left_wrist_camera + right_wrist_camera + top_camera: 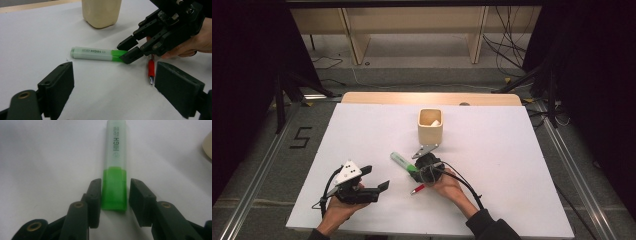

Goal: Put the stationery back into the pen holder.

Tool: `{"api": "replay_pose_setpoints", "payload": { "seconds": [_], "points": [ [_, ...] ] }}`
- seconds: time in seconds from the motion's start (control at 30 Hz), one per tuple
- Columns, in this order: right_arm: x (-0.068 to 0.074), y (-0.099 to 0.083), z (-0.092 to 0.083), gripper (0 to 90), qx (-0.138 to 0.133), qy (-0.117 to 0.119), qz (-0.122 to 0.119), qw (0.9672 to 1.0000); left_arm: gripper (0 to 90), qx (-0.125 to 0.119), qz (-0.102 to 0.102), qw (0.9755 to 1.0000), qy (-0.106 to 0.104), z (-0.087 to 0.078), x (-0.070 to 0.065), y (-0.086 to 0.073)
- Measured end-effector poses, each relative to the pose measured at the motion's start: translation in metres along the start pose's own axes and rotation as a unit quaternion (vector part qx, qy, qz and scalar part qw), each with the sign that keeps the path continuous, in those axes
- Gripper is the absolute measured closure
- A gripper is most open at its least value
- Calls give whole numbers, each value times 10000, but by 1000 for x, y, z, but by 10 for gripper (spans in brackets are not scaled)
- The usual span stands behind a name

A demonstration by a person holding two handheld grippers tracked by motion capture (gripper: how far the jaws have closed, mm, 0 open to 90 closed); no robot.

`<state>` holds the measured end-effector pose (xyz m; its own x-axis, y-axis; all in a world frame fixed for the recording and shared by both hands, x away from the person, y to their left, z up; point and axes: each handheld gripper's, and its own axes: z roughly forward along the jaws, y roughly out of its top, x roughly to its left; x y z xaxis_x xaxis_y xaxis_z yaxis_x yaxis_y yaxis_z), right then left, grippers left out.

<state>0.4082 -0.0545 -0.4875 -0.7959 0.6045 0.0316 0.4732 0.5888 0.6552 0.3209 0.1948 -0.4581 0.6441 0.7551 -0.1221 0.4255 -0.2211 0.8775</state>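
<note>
A highlighter (404, 162) with a pale body and green cap lies flat on the white table (502, 165), in front of a cream cup (430, 131). My right gripper (414, 170) reaches it from the right, its jaws on either side of the green cap end. In the right gripper view the cap (115, 192) lies between the jaws of my right gripper (115, 183); the left pad is against it and a thin gap remains at the right pad. My left gripper (376, 177) rests open at the table's front left, nothing between its jaws.
A red pen (417, 189) lies just under the right hand, near the highlighter's cap. The cup holds something white (435, 121). In the left gripper view the cup (101, 12) stands behind the highlighter (95, 53) and the pen (150, 67).
</note>
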Motion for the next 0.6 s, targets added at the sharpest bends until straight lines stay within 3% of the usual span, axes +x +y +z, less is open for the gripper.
{"api": "replay_pose_setpoints", "payload": {
  "seconds": [0.1,0.33,0.6],
  "points": [
    [2,0,1,663,24,-131,-113,9998,157,-7,-7,10000,1,0,0,0],
    [5,1,1,674,63,-223,-129,9996,157,-6,5,10000,2,0,0,0],
    [-1,0,-2,677,-61,-81,180,9998,157,-18,-20,10000,12,-1,1,0]
  ]
}}
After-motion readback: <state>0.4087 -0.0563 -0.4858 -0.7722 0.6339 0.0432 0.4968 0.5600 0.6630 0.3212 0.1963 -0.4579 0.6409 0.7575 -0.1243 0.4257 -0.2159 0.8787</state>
